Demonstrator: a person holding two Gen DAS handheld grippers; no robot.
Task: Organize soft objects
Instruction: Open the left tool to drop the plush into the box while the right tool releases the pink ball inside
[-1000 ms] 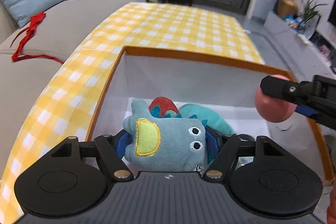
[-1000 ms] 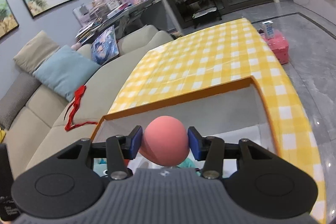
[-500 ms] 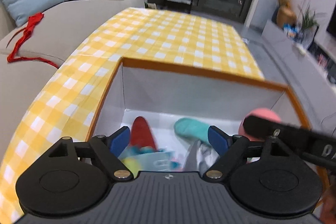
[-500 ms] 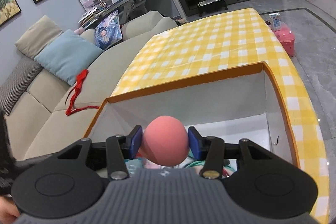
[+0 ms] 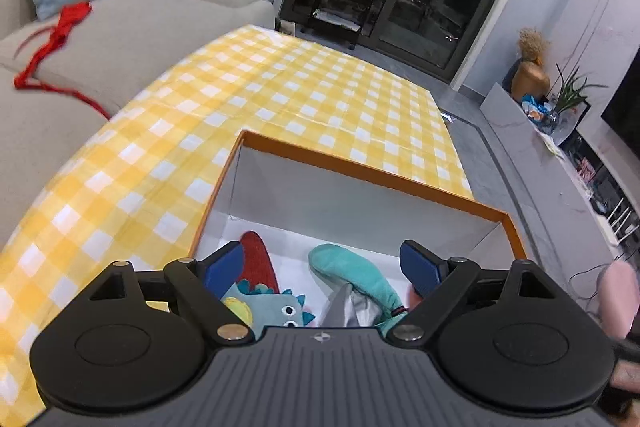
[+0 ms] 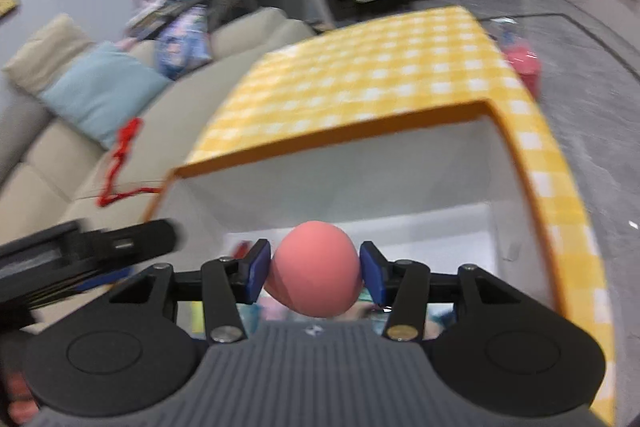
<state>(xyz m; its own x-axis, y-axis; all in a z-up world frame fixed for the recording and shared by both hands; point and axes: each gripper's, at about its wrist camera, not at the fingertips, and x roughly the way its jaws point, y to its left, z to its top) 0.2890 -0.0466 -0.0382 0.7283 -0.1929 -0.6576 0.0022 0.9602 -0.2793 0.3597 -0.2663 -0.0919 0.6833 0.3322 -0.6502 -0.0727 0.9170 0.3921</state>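
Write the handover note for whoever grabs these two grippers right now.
Left gripper: open, empty, above the orange-rimmed box on the yellow checked table.
Right gripper: shut on the pink ball, held over the same box; its view is blurred.
In the box: the blue monster plush, a red soft piece, a teal plush and something grey beside it.
Done: those soft things are in the box.
Left: the pink ball is not yet in; lowering and opening the right gripper looks like the next step.
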